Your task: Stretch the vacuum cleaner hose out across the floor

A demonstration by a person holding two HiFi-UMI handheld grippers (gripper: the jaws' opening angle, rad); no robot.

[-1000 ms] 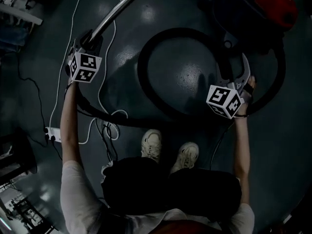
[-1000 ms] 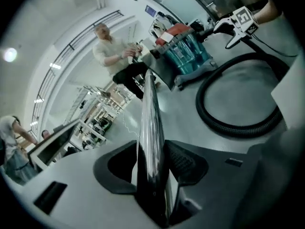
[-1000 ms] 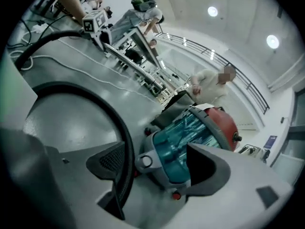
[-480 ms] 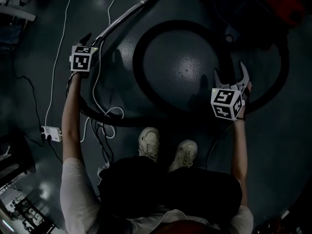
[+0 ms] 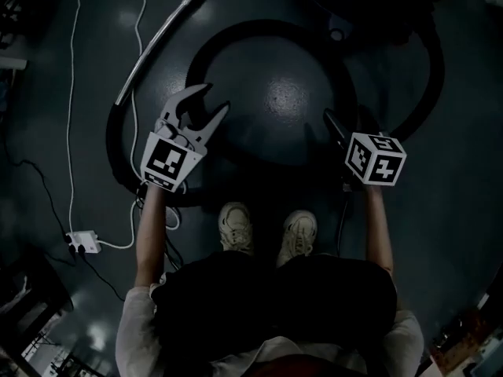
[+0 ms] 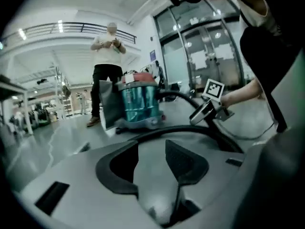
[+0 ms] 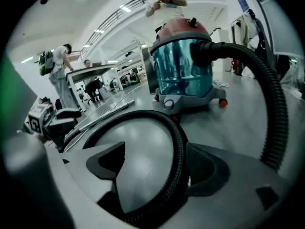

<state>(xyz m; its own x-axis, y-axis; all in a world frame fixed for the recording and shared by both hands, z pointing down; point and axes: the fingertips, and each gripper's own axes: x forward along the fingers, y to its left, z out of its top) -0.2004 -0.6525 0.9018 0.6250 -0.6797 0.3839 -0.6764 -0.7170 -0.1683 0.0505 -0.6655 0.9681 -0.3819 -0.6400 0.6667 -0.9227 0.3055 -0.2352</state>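
The black vacuum hose [image 5: 259, 27] lies in a large loop on the dark floor, and its metal wand [image 5: 161, 38] rests at the upper left. My left gripper [image 5: 208, 100] hovers open by the loop's left side, and nothing is between its jaws [image 6: 152, 156]. My right gripper [image 5: 336, 126] is at the loop's right side. In the right gripper view the hose [image 7: 178, 142] runs between the spread jaws and lies against the right pad [image 7: 209, 168]. The left pad stands apart from the hose. The teal and red vacuum cleaner [image 7: 183, 73] stands just beyond.
A white cable [image 5: 72, 116] runs down the left to a power strip [image 5: 82, 242]. My shoes [image 5: 236, 228] stand just below the loop. A person [image 6: 107, 75] stands behind the cleaner, and others [image 7: 59, 75] stand by tables farther off.
My left gripper has come off the wand's handle end and swung right toward the loop with its jaws spread. My right gripper has moved left onto the loop's right side.
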